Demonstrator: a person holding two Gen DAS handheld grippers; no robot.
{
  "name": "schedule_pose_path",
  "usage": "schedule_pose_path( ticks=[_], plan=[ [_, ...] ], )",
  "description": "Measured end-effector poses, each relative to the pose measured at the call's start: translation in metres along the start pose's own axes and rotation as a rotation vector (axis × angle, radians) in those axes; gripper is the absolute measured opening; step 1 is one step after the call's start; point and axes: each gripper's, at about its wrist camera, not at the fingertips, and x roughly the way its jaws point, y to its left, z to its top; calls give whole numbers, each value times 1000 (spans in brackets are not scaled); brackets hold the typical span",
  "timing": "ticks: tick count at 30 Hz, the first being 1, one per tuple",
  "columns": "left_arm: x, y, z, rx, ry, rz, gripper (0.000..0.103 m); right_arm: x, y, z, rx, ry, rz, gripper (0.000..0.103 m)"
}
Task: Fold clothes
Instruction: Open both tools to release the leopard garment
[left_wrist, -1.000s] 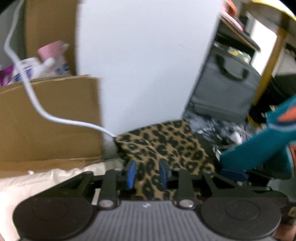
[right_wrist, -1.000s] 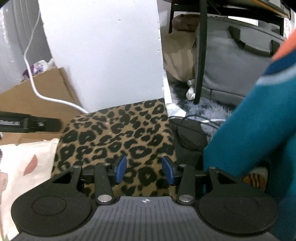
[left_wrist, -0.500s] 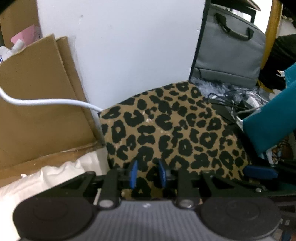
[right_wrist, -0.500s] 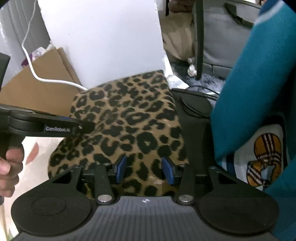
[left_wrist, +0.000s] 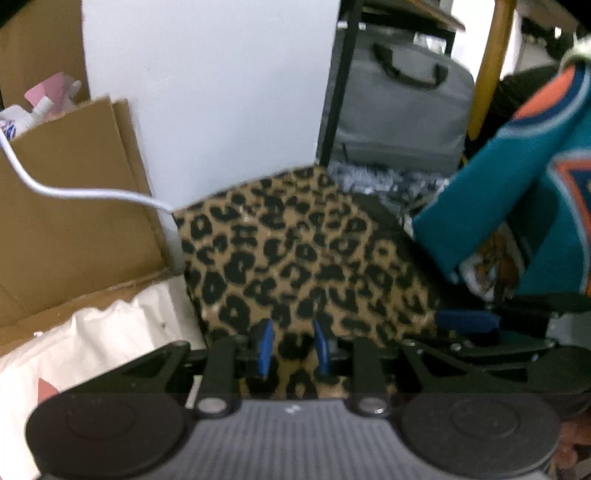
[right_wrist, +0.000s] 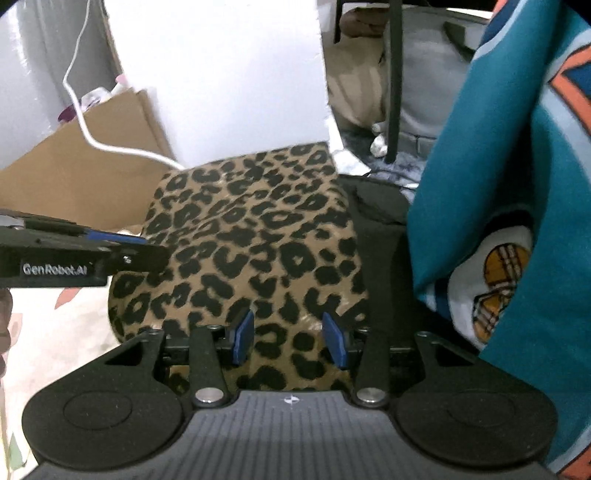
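A folded leopard-print garment (left_wrist: 303, 258) (right_wrist: 251, 240) lies flat on a pale printed sheet (left_wrist: 110, 343). My left gripper (left_wrist: 292, 347) hovers at the garment's near left edge. Its blue pads stand a narrow gap apart, and fabric shows between them but is not pinched. In the right wrist view the left gripper (right_wrist: 155, 251) reaches in from the left. My right gripper (right_wrist: 290, 339) is open over the garment's near edge, and one of its blue pads (left_wrist: 465, 320) shows in the left wrist view. A teal garment (left_wrist: 517, 177) (right_wrist: 498, 166) with orange trim and a cartoon print hangs at the right.
A cardboard box (left_wrist: 74, 221) stands at the left with a white cable (left_wrist: 92, 192) running across it. A white panel (left_wrist: 221, 92) rises behind the garment. A grey bag (left_wrist: 399, 110) and a black frame leg (right_wrist: 393, 92) are at the back right. Dark cables lie beside the garment.
The leopard garment went from bunched up at the left gripper to lying flat. The left pads have narrowed slightly. The left gripper has reached further over the garment's left edge.
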Motion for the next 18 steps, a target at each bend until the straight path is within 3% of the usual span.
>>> schedule_pose_path(
  ticks=[7,18],
  plan=[
    [-5,-2,-22,22,-33,-8,32,-9,7,-13,-4,18,-16,48],
    [-26,-6,-44,-18,-12,-13,35,-25,12,-34,6,66,-65,49]
  ],
)
